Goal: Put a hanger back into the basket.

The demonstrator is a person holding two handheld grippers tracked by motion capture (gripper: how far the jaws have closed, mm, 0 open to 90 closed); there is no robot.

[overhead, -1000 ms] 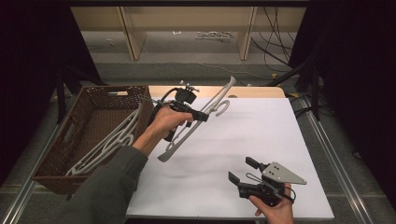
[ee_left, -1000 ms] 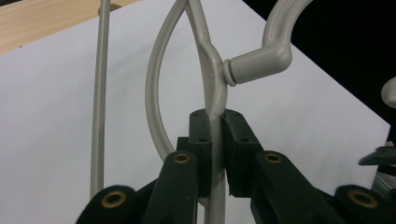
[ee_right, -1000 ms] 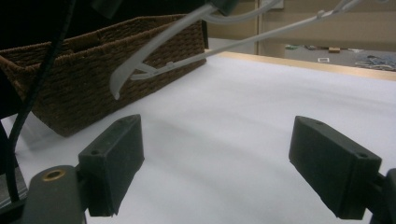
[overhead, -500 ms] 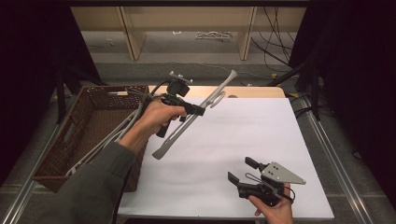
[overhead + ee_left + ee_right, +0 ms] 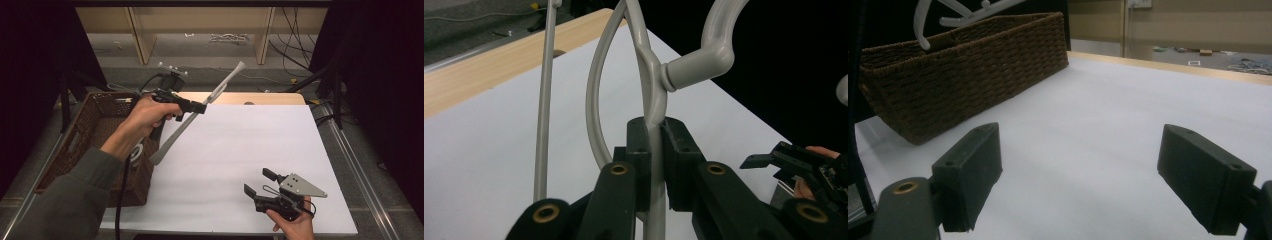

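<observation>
A grey plastic clothes hanger (image 5: 221, 91) hangs tilted in the air, one end high over the table's far edge and the other low by the basket. My left gripper (image 5: 202, 106) is shut on it. In the left gripper view the pads pinch the hanger (image 5: 651, 75) just below its hook, at the left gripper (image 5: 657, 150). My right gripper (image 5: 255, 181) rests open near the front right of the white table top (image 5: 260, 135). In the right gripper view its jaws (image 5: 1085, 175) stand wide apart with nothing between them.
A brown wicker basket (image 5: 95, 107) stands at the table's left edge, also the basket (image 5: 963, 70) in the right gripper view. A grey piece (image 5: 136, 150) shows inside it beside the forearm. A wooden strip (image 5: 260, 97) borders the far edge. Shelving and cables lie beyond.
The left hand has lifted the hanger up off the table and drawn it a little left, toward the basket. The right gripper has stayed in place.
</observation>
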